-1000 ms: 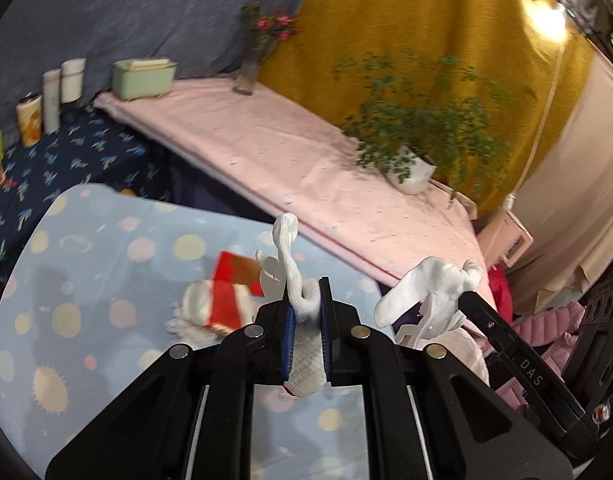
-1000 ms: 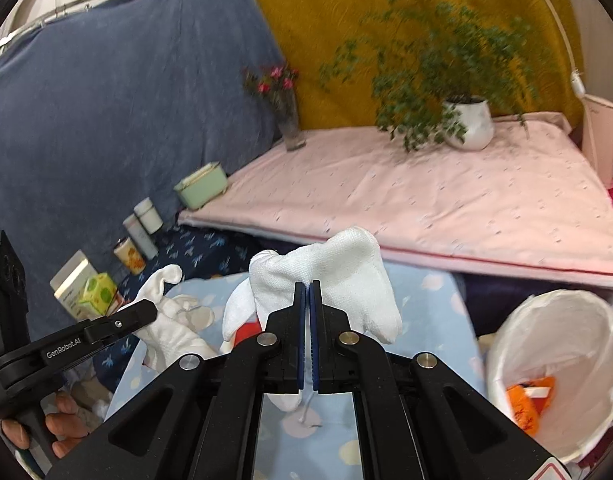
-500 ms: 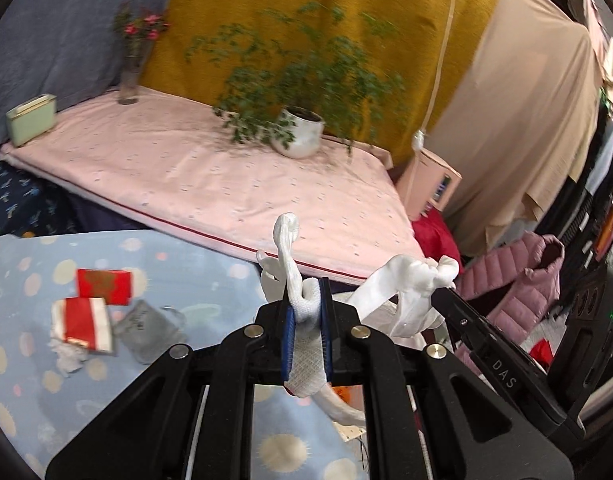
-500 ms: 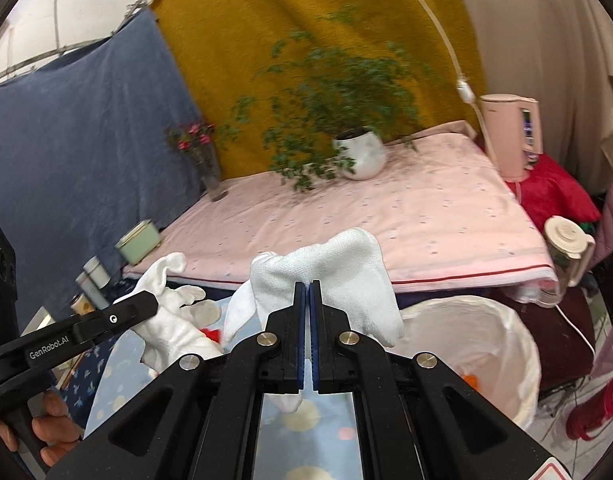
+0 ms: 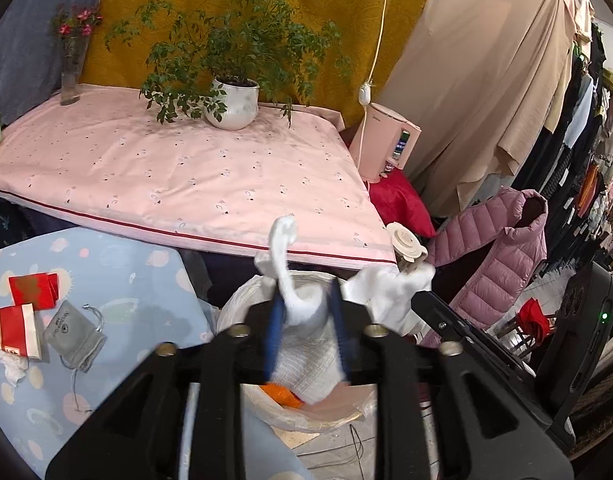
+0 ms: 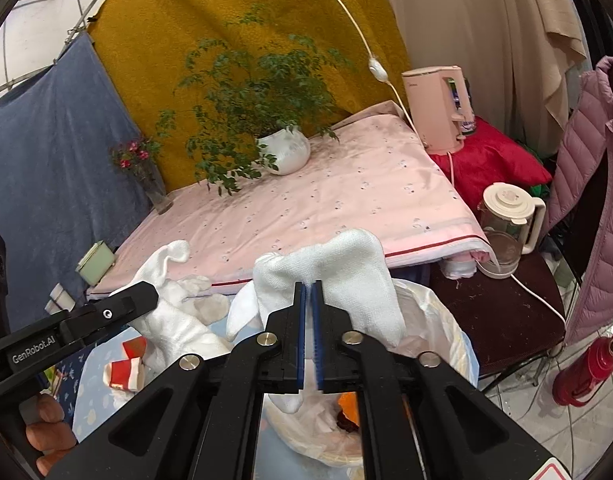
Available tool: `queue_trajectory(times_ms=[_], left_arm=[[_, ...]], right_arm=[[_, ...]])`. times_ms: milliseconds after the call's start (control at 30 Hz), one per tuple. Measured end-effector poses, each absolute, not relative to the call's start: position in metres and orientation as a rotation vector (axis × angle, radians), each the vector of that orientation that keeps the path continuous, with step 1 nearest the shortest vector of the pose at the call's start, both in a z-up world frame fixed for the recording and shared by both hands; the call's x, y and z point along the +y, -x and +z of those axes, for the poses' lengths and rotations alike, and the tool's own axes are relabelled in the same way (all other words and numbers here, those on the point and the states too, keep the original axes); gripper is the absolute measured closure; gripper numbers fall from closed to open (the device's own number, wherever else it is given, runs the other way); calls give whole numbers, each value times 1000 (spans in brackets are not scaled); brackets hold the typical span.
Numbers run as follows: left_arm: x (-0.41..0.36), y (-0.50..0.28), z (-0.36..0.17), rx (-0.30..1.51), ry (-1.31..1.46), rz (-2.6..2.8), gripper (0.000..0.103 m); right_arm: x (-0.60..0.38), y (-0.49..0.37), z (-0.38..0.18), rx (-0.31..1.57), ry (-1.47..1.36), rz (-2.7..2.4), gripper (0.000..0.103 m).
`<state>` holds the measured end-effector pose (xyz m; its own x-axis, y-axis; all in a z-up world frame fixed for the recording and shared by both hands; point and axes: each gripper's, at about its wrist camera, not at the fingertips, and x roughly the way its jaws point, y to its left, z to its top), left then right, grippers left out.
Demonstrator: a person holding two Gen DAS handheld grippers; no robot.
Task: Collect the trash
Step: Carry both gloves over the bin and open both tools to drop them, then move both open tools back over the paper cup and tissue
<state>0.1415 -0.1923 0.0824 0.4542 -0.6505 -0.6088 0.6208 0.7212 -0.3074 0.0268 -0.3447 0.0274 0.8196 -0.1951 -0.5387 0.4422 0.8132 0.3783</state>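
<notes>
My left gripper hangs over the white-lined trash bin. Its jaws are opening, and a twisted white cloth stands loose between the blue pads, leaning on the left one. My right gripper is just right of it, above the same bin. Its jaws are starting to open by a narrow slit, and a folded white cloth is still pinched between the pads. Orange trash lies in the bin. Each wrist view shows the other gripper and its cloth at the frame's side.
Left of the bin, the blue dotted table holds two red packets, a grey pouch and a crumpled tissue. Behind is a pink-covered surface with a potted plant. A kettle, pink jacket and red flask stand to the right.
Both grippers swung right from over the blue table to above the bin, carrying their cloths. The left jaws have spread apart; the right pads show a thin gap.
</notes>
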Motion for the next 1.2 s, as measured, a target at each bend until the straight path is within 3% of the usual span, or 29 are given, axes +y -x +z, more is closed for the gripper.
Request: queue_trajectory(times_ms=[67,133,200,733,833,1200], left_arm=[[-193,-141,81,757,39,-758,55],[-192,-141,79,755,31,-742,50],[-191,-143,78,756,28,-720,45],[-135,-161,67,769,76,-585,44],[-119,-163,65,761,85,-544,37],[-50,-179,50,776,134,-405,32]], right_arm=[[-348,-25,24,502,-545,-363,68],[-348,-24,23,496,-545,-368,62],[-346,-26,23,503,-536,-362,62],[-311,-44,32,524,-480,-293,57],[-299,-49,34,531,-466,-270,56],[-244,-77,37,569,-408,-169,53]])
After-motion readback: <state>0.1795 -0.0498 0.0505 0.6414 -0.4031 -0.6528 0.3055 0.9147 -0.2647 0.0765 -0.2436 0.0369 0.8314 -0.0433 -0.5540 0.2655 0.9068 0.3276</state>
